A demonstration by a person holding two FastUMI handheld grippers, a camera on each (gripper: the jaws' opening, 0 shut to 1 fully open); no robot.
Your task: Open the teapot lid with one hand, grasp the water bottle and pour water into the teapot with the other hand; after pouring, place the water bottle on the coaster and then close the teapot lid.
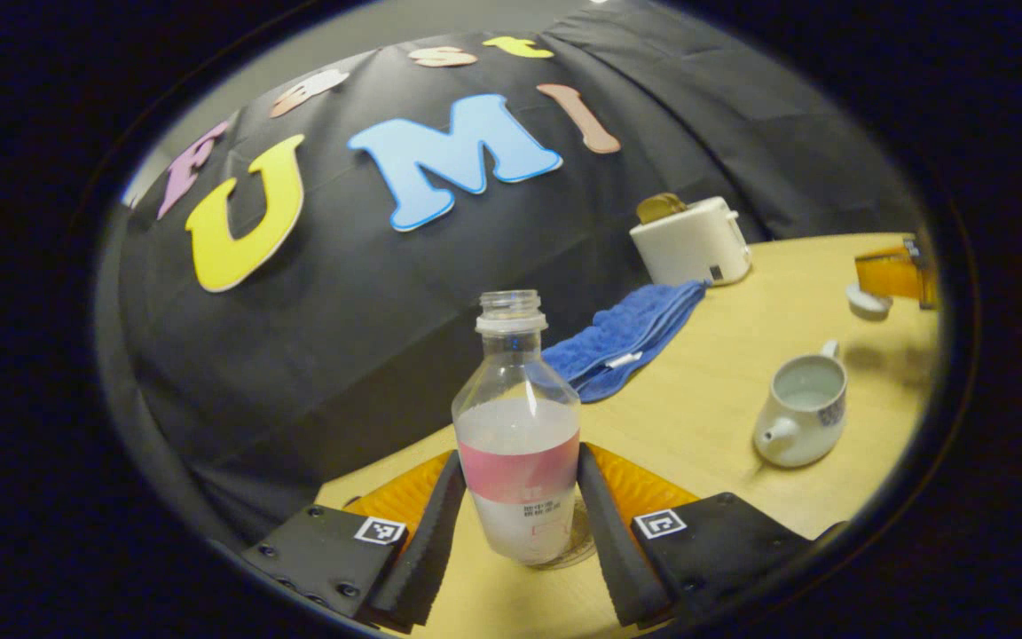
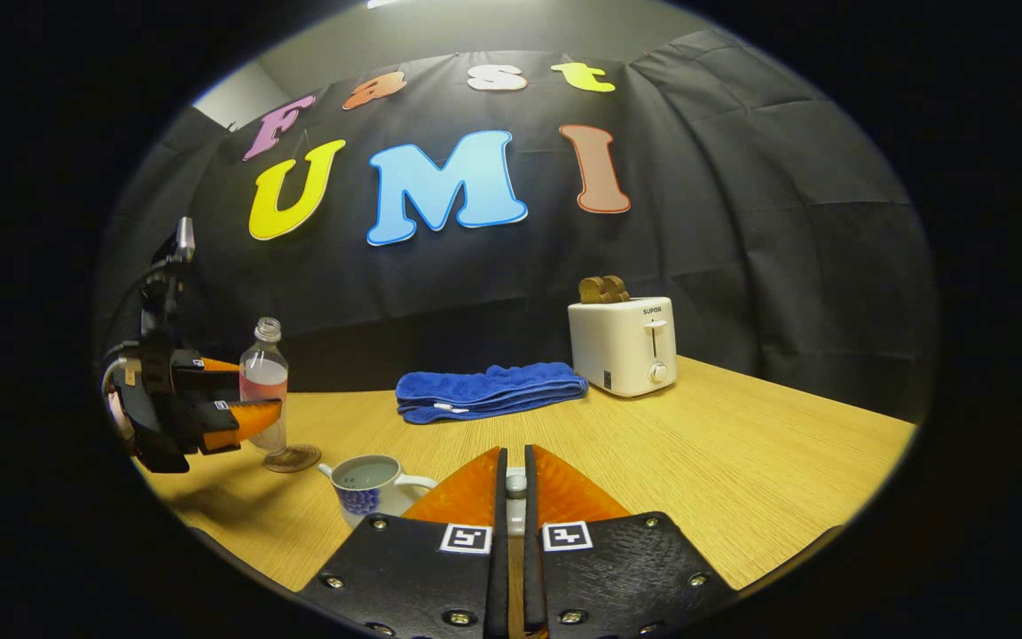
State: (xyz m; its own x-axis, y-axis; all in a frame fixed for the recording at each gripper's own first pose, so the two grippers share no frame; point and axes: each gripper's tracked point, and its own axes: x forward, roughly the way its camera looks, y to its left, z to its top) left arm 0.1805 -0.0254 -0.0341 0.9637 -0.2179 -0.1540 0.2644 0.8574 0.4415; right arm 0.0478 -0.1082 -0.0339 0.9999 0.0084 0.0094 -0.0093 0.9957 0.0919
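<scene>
The clear water bottle (image 1: pixel 518 417), uncapped with a pink label and partly full, stands upright on a round coaster (image 1: pixel 578 552) near the table's edge. My left gripper (image 1: pixel 518 461) is shut on it at label height, a finger against each side. In the right gripper view the bottle (image 2: pixel 264 377) and the left gripper (image 2: pixel 240 417) are at the far left, beside the coaster (image 2: pixel 292 458). The white teapot (image 1: pixel 799 413) (image 2: pixel 369 484) stands open with water inside. My right gripper (image 2: pixel 515 461) (image 1: pixel 897 271) is shut on the small white teapot lid (image 2: pixel 517 484) (image 1: pixel 868 302), held above the table.
A folded blue towel (image 2: pixel 489 390) (image 1: pixel 626 337) lies at the back of the wooden table (image 2: pixel 742 461). A white toaster (image 2: pixel 622 346) (image 1: pixel 693 240) with bread in it stands to the towel's right. The black cloth wall runs behind them.
</scene>
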